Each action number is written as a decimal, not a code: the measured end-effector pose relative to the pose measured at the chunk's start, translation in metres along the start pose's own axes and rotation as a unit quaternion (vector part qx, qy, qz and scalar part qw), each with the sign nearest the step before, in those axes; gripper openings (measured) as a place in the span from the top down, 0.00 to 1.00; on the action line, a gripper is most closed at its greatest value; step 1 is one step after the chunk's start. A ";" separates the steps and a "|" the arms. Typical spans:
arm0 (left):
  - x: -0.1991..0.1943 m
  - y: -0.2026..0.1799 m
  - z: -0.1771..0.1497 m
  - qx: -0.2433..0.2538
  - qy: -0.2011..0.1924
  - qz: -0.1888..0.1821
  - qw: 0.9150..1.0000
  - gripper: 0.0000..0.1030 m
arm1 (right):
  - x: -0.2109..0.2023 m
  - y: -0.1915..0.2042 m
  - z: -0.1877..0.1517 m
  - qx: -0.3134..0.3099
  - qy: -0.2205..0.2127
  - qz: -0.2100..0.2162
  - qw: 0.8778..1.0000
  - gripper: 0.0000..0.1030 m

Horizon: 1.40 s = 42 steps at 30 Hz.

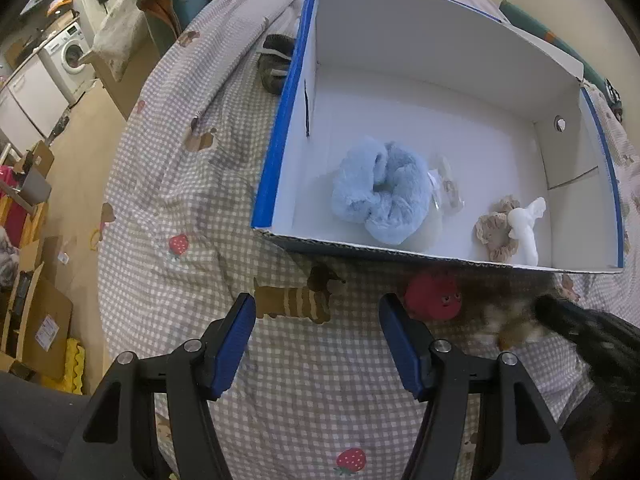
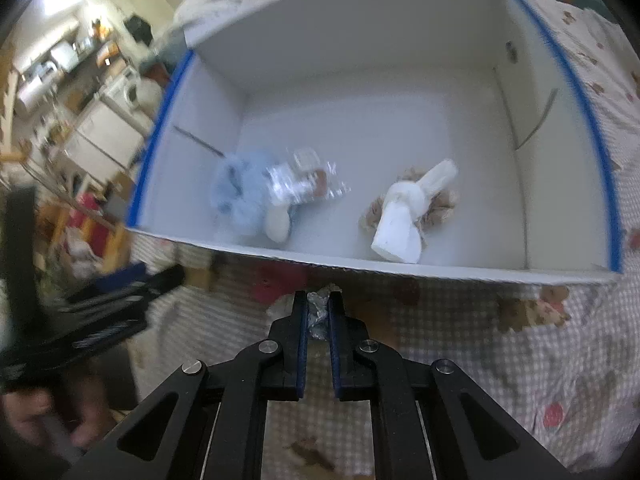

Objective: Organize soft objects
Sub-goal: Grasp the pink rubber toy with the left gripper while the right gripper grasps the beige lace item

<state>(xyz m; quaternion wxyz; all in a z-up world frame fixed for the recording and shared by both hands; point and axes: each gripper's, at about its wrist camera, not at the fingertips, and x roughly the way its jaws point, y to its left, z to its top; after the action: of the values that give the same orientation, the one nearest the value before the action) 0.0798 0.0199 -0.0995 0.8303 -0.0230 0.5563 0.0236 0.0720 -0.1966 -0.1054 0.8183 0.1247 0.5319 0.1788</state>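
A white box with blue edges (image 1: 280,132) (image 2: 560,276) sits on the checked bed cover. Inside lie a fluffy light-blue scrunchie (image 1: 380,192) (image 2: 236,196), a clear plastic packet (image 1: 446,188) (image 2: 304,184), a beige scrunchie (image 1: 496,232) (image 2: 440,204) and a white soft toy (image 1: 526,224) (image 2: 404,220). A red plush ball (image 1: 434,296) (image 2: 276,284) lies on the cover in front of the box. My left gripper (image 1: 318,320) is open and empty, left of the ball. My right gripper (image 2: 319,308) is shut on a crinkly clear-wrapped soft item (image 2: 319,314), blurred in the left wrist view (image 1: 512,320).
A dark knitted item (image 1: 274,64) lies on the cover left of the box's far corner. The bed edge drops to a floor with cardboard boxes (image 1: 40,320) and a washing machine (image 1: 70,54) at left. A pillow (image 1: 128,28) sits at the back.
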 end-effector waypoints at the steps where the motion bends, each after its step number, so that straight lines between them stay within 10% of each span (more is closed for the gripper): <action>1: 0.001 0.000 0.000 -0.001 0.002 -0.002 1.000 0.41 | -0.008 -0.003 -0.001 0.007 -0.006 0.009 1.000 0.89; 8: 0.011 -0.005 0.000 0.002 0.015 -0.006 1.000 0.41 | -0.056 -0.044 -0.008 0.085 -0.070 0.081 0.991 0.89; 22: 0.049 -0.076 0.002 0.102 0.049 -0.075 0.991 0.41 | -0.049 -0.062 -0.011 0.109 -0.070 0.052 0.990 0.89; 42: 0.084 -0.048 0.016 0.036 0.084 -0.050 0.995 0.62 | -0.033 -0.053 -0.010 0.090 -0.062 0.032 0.994 0.89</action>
<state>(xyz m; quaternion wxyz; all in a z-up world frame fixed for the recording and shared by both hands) 0.1298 -0.0258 -0.1709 0.7810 -0.0230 0.6228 -0.0399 0.0594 -0.2582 -0.1029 0.8291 0.2254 0.4897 0.1480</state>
